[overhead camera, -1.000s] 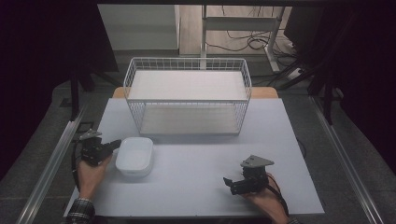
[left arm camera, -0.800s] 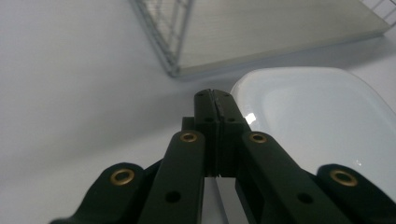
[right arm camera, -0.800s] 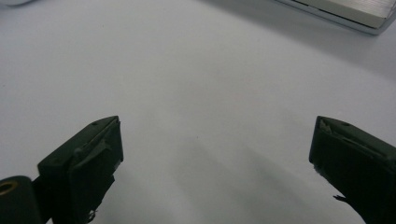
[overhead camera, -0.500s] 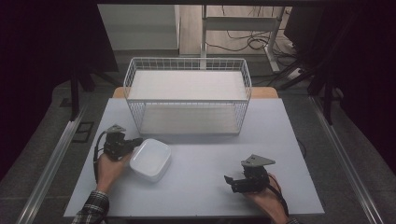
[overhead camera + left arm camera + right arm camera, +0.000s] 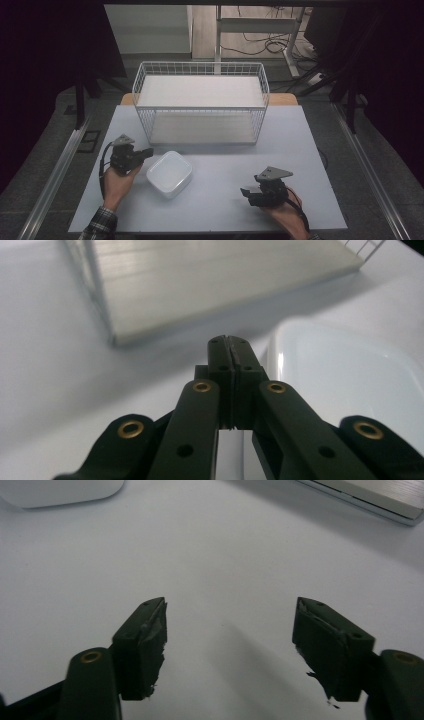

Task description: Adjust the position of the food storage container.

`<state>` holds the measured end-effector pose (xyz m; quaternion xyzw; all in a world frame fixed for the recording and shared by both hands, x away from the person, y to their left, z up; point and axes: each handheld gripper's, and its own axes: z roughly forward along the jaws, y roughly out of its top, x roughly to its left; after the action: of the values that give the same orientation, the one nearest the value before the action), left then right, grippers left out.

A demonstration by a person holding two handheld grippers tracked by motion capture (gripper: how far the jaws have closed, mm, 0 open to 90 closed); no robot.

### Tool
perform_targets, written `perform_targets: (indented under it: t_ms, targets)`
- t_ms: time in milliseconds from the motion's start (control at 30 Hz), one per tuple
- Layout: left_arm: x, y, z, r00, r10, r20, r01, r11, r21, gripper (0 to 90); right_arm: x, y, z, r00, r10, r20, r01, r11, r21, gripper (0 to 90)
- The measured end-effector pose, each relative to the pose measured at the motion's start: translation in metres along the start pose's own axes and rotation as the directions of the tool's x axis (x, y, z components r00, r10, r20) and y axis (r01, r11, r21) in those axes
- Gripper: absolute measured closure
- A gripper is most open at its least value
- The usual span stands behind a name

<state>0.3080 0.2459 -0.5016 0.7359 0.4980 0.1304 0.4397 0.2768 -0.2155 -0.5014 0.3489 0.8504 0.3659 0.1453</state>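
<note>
Dark surroundings frame a pale, matte table [image 5: 300, 150], and at its far middle stands a white wire basket [image 5: 200, 102] with a flat board on top and another as its floor.

We see a white container [image 5: 170, 173], square with rounded corners and a glossy, plastic-looking finish, lying near left of centre, in front of the basket. Our left gripper [image 5: 145, 153] sits just beside its left edge with the jaws pressed together. In the left gripper view the closed tips [image 5: 229, 347] lie against the container's rim [image 5: 280, 355], though we cannot tell whether they pinch it or only touch it.

Our right gripper [image 5: 246, 191] rests near right, well apart from the container, jaws spread wide over bare table [image 5: 225, 555].

We judge the risks as follows: a smooth, light shell could skid away under a sideways nudge, or tip if only one thin rim is held. Lifted towards the basket, it could catch on the wire grid.
</note>
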Motion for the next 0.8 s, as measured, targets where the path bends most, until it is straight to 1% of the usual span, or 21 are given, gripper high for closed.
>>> perform_targets:
  t_ms: [100, 133, 200, 267, 367, 400, 433, 467, 533, 600, 700, 733, 767, 800]
  targets:
    - [-0.006, -0.012, -0.014, 0.9999, 0.004, -0.011, -0.004, 1.0000, 0.002, 89.7, 0.000, 0.001, -0.001, 1.0000, 0.001, -0.003, -0.001, 1.0000, -0.005, 37.5]
    - [-0.008, -0.016, -0.018, 0.9999, 0.004, -0.014, -0.004, 1.0000, -0.001, 89.7, 0.000, 0.002, -0.002, 1.0000, -0.001, -0.004, 0.001, 1.0000, -0.007, 40.4]
    - [-0.013, -0.022, -0.026, 0.9998, 0.001, -0.022, -0.001, 0.9999, -0.011, 89.7, 0.001, 0.002, -0.002, 1.0000, -0.002, -0.001, 0.002, 1.0000, -0.009, 41.4]
    - [-0.019, -0.031, -0.034, 0.9993, 0.005, -0.036, -0.005, 0.9999, -0.010, 89.7, 0.002, 0.004, -0.003, 1.0000, -0.009, -0.001, 0.009, 0.9998, -0.019, 44.5]
    - [-0.027, -0.046, -0.046, 0.9985, 0.013, -0.054, -0.013, 0.9999, 0.000, 89.7, 0.002, 0.008, -0.003, 0.9997, -0.024, -0.006, 0.024, 0.9992, -0.033, 49.2]
    - [-0.029, -0.051, -0.050, 0.9984, 0.013, -0.055, -0.013, 0.9999, 0.006, 89.7, 0.003, 0.010, -0.002, 0.9996, -0.029, -0.007, 0.028, 0.9989, -0.039, 50.8]
    - [-0.030, -0.053, -0.050, 0.9987, 0.013, -0.049, -0.012, 0.9999, 0.011, 89.7, 0.003, 0.014, -0.001, 0.9992, -0.036, -0.019, 0.036, 0.9984, -0.045, 54.8]
    - [-0.031, -0.055, -0.050, 0.9990, 0.005, -0.044, -0.004, 0.9999, 0.016, 89.7, 0.003, 0.014, -0.001, 0.9992, -0.036, -0.019, 0.036, 0.9984, -0.045, 54.8]
    - [-0.031, -0.059, -0.045, 0.9996, -0.005, -0.029, 0.006, 0.9987, 0.050, 89.7, 0.004, 0.019, 0.002, 0.9984, -0.043, -0.038, 0.041, 0.9980, -0.048, 59.1]
    - [-0.030, -0.058, -0.038, 0.9997, -0.011, -0.022, 0.013, 0.9971, 0.075, 89.7, 0.007, 0.023, 0.005, 0.9977, -0.042, -0.053, 0.040, 0.9981, -0.048, 63.4]
    - [-0.029, -0.055, -0.026, 0.9997, -0.018, -0.014, 0.020, 0.9947, 0.101, 89.7, 0.009, 0.028, 0.011, 0.9958, -0.047, -0.079, 0.045, 0.9985, -0.033, 68.5]
    - [-0.029, -0.053, -0.022, 0.9996, -0.015, -0.023, 0.018, 0.9938, 0.110, 89.7, 0.010, 0.031, 0.015, 0.9939, -0.061, -0.092, 0.059, 0.9980, -0.024, 71.0]
    - [-0.029, -0.051, -0.020, 0.9996, -0.014, -0.024, 0.017, 0.9935, 0.112, 89.7, 0.010, 0.031, 0.015, 0.9939, -0.061, -0.092, 0.059, 0.9980, -0.024, 71.0]
    - [-0.028, -0.047, -0.014, 0.9997, -0.019, -0.013, 0.021, 0.9938, 0.109, 89.7, 0.011, 0.034, 0.018, 0.9929, -0.065, -0.099, 0.063, 0.9976, -0.028, 71.3]
